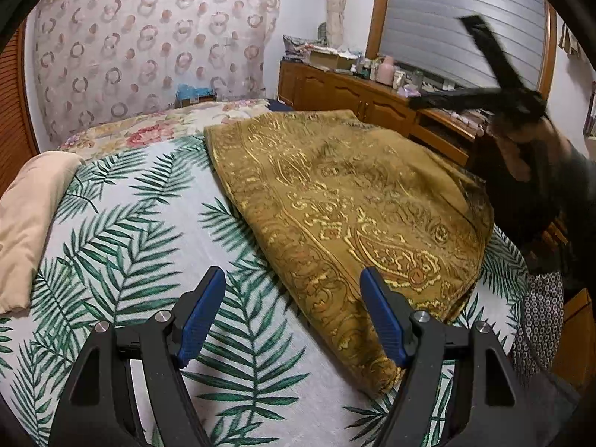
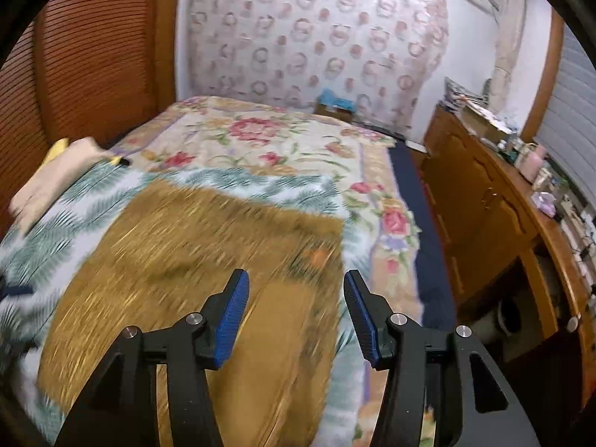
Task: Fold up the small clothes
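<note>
Below, folded gold cloth [image 1: 346,201] on bed [image 1: 149,223], apparently flat, both grippers' fingers [image 1: 199,316] apart, empty.

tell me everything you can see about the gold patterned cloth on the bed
The gold patterned cloth is ochre woven fabric with paler yellow paisley and scroll motifs and a banded border. It lies folded over, mostly flat with soft ridges, on the palm-leaf sheet. Neither gripper holds it: the left gripper hangs open at its near corner.

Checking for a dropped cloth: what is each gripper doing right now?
Left gripper: open, holding nothing.
Right gripper: open, empty, above the golden-brown cloth.
</note>
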`<control>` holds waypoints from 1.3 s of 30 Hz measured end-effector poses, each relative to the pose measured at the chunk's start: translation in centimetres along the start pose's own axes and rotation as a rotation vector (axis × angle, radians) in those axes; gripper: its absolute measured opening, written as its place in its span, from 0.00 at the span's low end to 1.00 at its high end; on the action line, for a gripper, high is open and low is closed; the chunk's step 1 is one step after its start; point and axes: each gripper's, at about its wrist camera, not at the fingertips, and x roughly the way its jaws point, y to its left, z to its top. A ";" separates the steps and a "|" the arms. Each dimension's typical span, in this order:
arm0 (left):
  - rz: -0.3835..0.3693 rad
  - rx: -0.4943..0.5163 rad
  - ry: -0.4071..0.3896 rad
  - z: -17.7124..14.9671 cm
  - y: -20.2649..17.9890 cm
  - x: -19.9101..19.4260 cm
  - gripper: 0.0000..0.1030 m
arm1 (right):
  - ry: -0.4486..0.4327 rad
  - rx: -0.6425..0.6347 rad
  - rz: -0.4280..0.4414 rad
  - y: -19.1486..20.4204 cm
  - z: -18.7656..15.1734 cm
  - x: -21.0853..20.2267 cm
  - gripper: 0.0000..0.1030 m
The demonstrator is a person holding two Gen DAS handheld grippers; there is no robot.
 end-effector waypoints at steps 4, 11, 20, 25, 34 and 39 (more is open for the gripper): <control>-0.012 0.020 0.034 -0.4 -0.7 0.5 0.73 | 0.029 -0.005 0.027 0.7 -4.6 -0.9 0.53; -0.054 0.038 0.091 -1.1 -1.7 0.9 0.73 | 0.034 0.036 0.039 0.5 -8.0 -1.9 0.53; -0.121 0.034 0.171 -2.1 -2.4 0.7 0.54 | 0.029 0.074 0.003 0.8 -9.6 -3.1 0.53; -0.160 0.040 0.187 -2.5 -3.0 0.4 0.39 | -0.010 0.055 0.026 2.4 -9.2 -4.9 0.53; -0.167 0.043 0.044 0.6 -3.6 -2.3 0.05 | -0.022 0.005 0.173 5.6 -10.5 -5.9 0.64; -0.155 0.053 -0.039 4.2 -3.8 -3.3 0.05 | -0.008 -0.022 0.251 6.5 -10.8 -5.5 0.64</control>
